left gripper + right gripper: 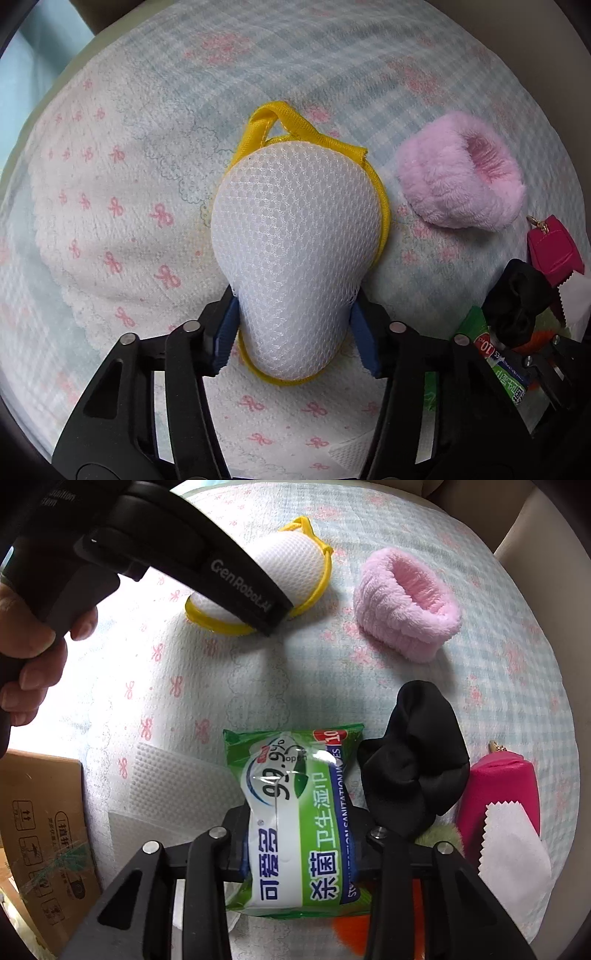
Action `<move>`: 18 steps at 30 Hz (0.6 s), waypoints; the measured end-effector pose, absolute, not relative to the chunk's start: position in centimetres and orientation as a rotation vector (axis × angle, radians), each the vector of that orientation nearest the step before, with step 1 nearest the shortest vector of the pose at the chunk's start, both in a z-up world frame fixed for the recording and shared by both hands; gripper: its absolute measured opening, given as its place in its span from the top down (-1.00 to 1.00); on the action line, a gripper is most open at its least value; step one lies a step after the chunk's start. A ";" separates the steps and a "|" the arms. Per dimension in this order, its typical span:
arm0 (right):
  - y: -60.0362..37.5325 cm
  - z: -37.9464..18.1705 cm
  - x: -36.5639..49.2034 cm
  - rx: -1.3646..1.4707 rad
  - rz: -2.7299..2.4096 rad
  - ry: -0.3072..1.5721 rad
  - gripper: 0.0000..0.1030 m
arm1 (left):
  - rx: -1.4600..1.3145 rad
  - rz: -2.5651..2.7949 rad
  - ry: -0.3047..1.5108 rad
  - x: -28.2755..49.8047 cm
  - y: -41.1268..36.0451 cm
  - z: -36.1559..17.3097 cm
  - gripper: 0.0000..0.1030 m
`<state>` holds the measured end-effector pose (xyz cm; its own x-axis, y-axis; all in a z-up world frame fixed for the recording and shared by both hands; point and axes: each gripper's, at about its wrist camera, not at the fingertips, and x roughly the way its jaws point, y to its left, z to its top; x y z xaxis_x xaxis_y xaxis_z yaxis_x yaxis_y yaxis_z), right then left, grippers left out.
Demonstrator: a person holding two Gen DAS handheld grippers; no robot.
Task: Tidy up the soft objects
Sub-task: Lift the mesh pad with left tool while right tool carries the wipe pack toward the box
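My left gripper (295,328) is shut on a white mesh pouch with yellow trim (295,236), pinching its near end over the bow-print cloth (110,221). The pouch also shows in the right wrist view (295,559), partly behind the left gripper's black body (207,561). My right gripper (299,845) is shut on a green pack of wet wipes (295,812). A pink fluffy band (406,605) lies beyond it, also in the left wrist view (461,173). A black scrunchie (410,760) lies right of the wipes.
A magenta pouch (498,790) with a white zigzag-edged cloth (513,853) lies at the right. A white textured sheet (177,782) lies left of the wipes. A cardboard box (44,830) stands at the left edge. Something orange (347,934) and something green and fuzzy (439,836) sit under the right gripper.
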<state>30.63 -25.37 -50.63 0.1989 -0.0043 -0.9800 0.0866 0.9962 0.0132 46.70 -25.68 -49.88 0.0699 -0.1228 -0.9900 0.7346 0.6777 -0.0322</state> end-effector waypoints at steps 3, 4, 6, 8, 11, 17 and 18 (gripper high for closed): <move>-26.1 -50.5 30.7 0.081 -0.066 1.364 0.35 | 0.539 -0.696 1.370 47.4 -25.3 -49.2 0.33; -26.2 -50.4 30.6 0.088 -0.067 1.361 0.35 | 0.524 -0.694 1.373 47.6 -25.0 -49.0 0.39; -26.5 -49.9 30.5 0.100 -0.067 1.351 0.36 | 0.495 -0.694 1.370 48.0 -24.1 -48.6 0.42; -26.8 -49.0 30.3 0.108 -0.067 1.334 0.36 | 0.478 -0.685 1.369 48.2 -23.4 -48.0 0.43; -27.2 -47.6 30.2 0.118 -0.072 1.306 0.36 | 0.466 -0.677 1.356 48.0 -22.3 -46.8 0.43; -28.5 -44.4 29.8 0.155 -0.085 1.261 0.37 | 0.457 -0.668 1.314 46.9 -20.4 -42.4 0.43; -28.9 -43.9 29.7 0.178 -0.081 1.257 0.37 | 0.457 -0.665 1.305 46.7 -20.1 -41.7 0.43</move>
